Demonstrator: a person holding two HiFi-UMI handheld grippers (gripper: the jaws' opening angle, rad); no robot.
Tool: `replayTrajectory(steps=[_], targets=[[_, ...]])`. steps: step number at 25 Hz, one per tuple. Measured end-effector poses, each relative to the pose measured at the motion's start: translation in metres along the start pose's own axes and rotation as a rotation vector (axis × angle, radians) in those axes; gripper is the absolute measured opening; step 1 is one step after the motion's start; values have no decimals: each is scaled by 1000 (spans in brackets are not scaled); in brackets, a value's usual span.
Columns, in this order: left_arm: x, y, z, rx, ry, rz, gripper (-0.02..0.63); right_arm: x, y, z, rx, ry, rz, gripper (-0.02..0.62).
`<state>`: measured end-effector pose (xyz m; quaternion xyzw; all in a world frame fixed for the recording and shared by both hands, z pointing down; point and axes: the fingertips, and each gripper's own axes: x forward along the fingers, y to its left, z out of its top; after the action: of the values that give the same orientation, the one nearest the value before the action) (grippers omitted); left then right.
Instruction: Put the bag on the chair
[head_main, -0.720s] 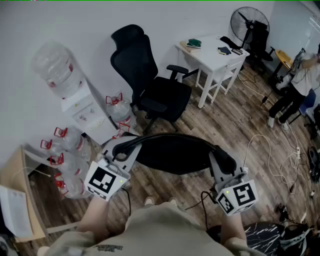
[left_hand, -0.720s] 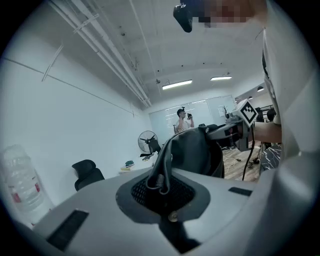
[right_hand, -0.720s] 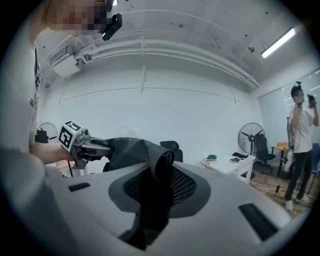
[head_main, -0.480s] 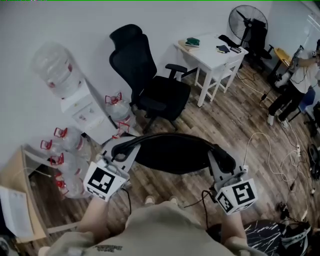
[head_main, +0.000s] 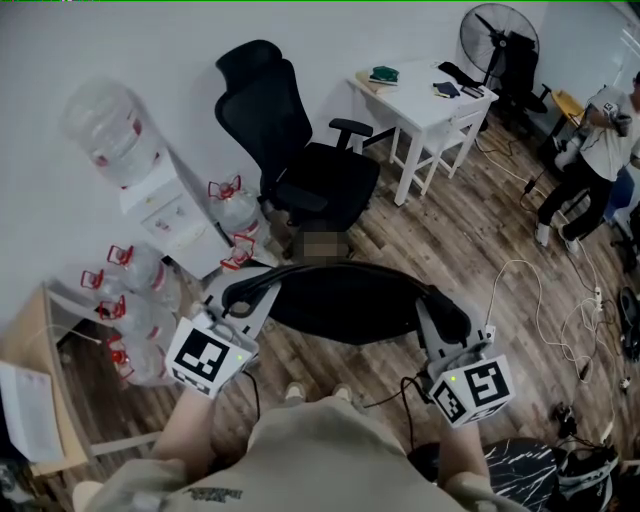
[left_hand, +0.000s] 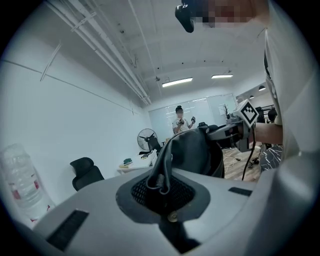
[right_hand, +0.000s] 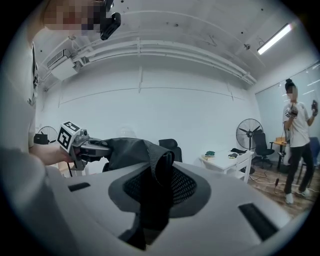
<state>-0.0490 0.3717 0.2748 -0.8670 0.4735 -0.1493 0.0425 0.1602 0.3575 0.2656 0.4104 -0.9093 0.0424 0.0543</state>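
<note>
Currently: left claw (head_main: 238, 300) clenched on a dark strap of the black bag (head_main: 345, 305); right claw (head_main: 442, 322) clamped on a fold at the bag's other end. Bag hangs stretched between both claws, above the wooden floor (head_main: 450, 250), near the black office chair (head_main: 310, 185) and apart from it. Marker cubes (head_main: 208, 357) carry black-and-white square codes. Water bottle (left_hand: 20, 182) bears a red label; its print seems too blurred to read.

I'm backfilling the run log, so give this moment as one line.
left gripper: shut on black fabric bag | right gripper: shut on bag | bag: slung between both | black office chair: ahead, seat bare
</note>
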Motion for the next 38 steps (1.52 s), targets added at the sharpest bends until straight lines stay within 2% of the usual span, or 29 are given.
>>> replayTrajectory(steps=[11, 16, 22, 30, 38], targets=[[26, -44, 2, 8, 11, 5, 35, -32, -36, -18, 9, -10, -1, 95], [44, -45, 9, 34, -10, 0, 35, -31, -54, -17, 9, -29, -15, 95], [74, -33, -3, 42, -29, -6, 35, -11, -73, -29, 3, -34, -32, 95], [121, 6, -14, 32, -26, -11, 35, 44, -106, -32, 8, -19, -25, 95], [172, 83, -23, 12, -7, -13, 35, 134, -133, -22, 20, 10, -15, 95]])
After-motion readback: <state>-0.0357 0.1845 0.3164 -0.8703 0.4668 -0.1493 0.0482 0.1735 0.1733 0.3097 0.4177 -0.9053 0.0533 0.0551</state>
